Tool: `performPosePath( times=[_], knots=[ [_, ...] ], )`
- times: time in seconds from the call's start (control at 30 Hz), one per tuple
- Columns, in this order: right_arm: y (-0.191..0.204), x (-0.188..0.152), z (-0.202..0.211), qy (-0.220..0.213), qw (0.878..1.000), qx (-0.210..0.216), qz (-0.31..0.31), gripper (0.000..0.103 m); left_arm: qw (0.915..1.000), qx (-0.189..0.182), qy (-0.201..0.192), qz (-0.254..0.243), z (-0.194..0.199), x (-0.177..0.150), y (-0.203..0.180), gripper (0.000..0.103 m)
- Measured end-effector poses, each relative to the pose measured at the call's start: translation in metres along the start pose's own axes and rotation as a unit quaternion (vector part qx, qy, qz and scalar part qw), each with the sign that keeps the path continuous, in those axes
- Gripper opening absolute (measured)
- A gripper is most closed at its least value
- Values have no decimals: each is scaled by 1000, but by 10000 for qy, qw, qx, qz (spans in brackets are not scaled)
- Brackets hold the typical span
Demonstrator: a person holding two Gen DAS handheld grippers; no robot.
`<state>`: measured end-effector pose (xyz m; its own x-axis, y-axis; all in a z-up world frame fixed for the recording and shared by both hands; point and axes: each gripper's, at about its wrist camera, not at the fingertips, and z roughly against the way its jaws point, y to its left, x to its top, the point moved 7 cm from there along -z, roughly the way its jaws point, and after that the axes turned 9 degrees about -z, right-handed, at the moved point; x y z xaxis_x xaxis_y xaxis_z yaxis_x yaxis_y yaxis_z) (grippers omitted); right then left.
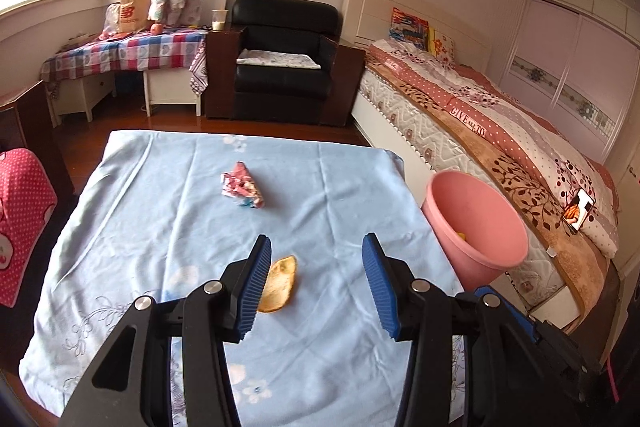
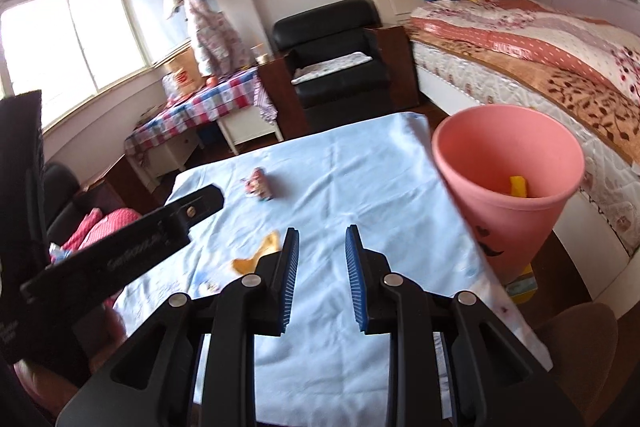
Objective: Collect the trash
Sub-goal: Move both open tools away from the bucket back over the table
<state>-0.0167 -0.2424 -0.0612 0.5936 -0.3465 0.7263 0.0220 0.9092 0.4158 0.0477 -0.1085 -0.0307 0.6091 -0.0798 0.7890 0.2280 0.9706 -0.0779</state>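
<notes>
An orange peel [image 1: 280, 283] lies on the light blue tablecloth [image 1: 160, 227], just right of my left gripper's left finger. My left gripper [image 1: 317, 269] is open and empty above it. A crumpled pink wrapper [image 1: 243, 185] lies farther back on the cloth. A pink bin [image 1: 478, 223] stands off the table's right edge with a yellow scrap inside. In the right wrist view my right gripper [image 2: 322, 255] is open and empty over the cloth [image 2: 360, 187]. The peel [image 2: 258, 254], the wrapper [image 2: 259, 185] and the bin [image 2: 508, 187] show there, and the left gripper's body crosses at the left.
A bed [image 1: 520, 131] runs along the right, close behind the bin. A black armchair [image 1: 286, 59] and a table with a checked cloth [image 1: 128, 53] stand at the back. A red dotted cushion [image 1: 20, 219] sits left of the table.
</notes>
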Motion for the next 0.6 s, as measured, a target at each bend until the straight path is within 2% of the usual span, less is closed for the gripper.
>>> performPosePath(
  times=[0.3, 0.6],
  knots=[
    [25, -16, 17, 6, 9994, 54, 343, 24, 9999, 65, -61, 86, 19, -8, 10, 47],
    [36, -29, 37, -42, 9989, 172, 427, 25, 9998, 93, -177, 99, 38, -12, 13, 47]
  ],
)
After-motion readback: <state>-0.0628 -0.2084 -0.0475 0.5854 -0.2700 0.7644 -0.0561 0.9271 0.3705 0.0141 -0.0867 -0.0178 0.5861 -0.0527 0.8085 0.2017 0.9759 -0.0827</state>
